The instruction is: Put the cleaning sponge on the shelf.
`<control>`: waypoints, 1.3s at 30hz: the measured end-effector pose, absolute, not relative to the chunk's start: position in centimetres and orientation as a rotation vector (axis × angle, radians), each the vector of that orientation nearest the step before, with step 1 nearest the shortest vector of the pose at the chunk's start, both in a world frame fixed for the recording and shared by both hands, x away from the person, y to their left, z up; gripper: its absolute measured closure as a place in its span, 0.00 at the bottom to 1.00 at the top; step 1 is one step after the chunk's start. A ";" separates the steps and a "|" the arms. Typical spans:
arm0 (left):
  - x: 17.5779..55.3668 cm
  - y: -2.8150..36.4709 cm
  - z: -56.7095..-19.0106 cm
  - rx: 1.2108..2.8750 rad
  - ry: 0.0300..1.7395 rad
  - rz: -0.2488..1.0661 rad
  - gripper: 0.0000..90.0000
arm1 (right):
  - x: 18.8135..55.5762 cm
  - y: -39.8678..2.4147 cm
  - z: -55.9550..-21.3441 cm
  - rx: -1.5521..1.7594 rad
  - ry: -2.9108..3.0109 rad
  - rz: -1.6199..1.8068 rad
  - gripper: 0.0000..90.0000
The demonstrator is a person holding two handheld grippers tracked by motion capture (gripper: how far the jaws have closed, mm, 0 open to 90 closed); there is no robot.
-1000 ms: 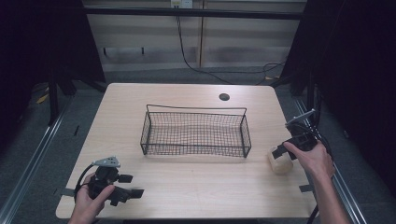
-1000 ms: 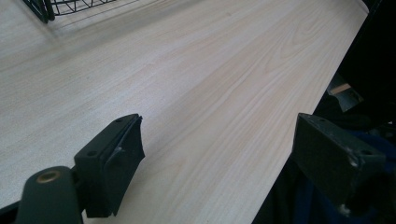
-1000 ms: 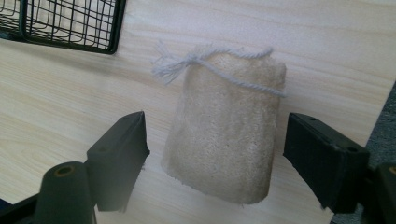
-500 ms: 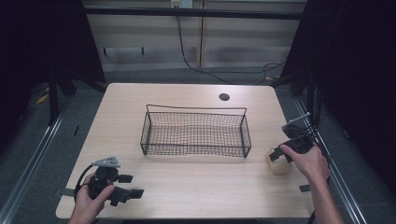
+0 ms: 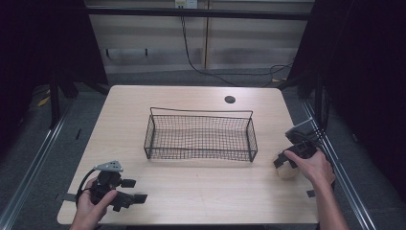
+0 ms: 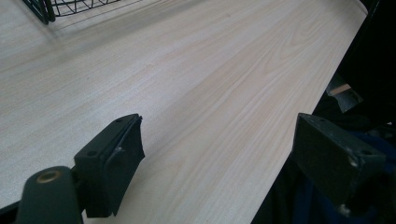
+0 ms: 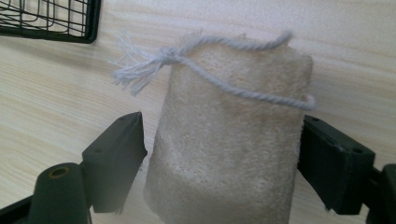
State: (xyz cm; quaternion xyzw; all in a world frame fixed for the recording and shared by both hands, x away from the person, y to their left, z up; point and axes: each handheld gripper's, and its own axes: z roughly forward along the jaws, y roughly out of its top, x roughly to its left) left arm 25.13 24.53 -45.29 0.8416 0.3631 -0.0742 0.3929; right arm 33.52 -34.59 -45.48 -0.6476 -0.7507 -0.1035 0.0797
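Note:
A beige loofah pad [image 7: 229, 140] with a white knotted string [image 7: 154, 60] lies on the wooden table [image 5: 201, 191], right of the wire basket [image 5: 201, 139]. My right gripper [image 7: 222, 158] is open, its jaws standing on either side of the loofah with a small gap at the left jaw. In the high view the right gripper [image 5: 283, 163] and the hand cover most of the loofah [image 5: 287, 172]. My left gripper [image 5: 134, 190] rests near the table's front left corner. Its jaws [image 6: 219, 154] are open with only bare wood between them.
The black wire basket [image 7: 46, 23] stands mid-table with nothing in it; its corner [image 6: 42, 9] is far from the left gripper. A round cable hole [image 5: 230, 99] sits at the back. The table's right edge [image 5: 306, 158] runs close to the right hand.
The right hand has moved nearer and lower, bringing its gripper down around the loofah. The left gripper has not moved.

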 end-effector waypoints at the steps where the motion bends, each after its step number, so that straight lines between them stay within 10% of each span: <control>1: 25.1 24.5 -45.3 2.136 0.921 -0.188 0.18 | 33.5 -34.6 -45.6 -1.932 -2.250 -0.299 0.22; 39: 25.1 24.5 -45.3 2.143 0.918 -0.183 0.18 | 32.7 -34.5 -43.6 -1.841 -2.324 -0.326 0.30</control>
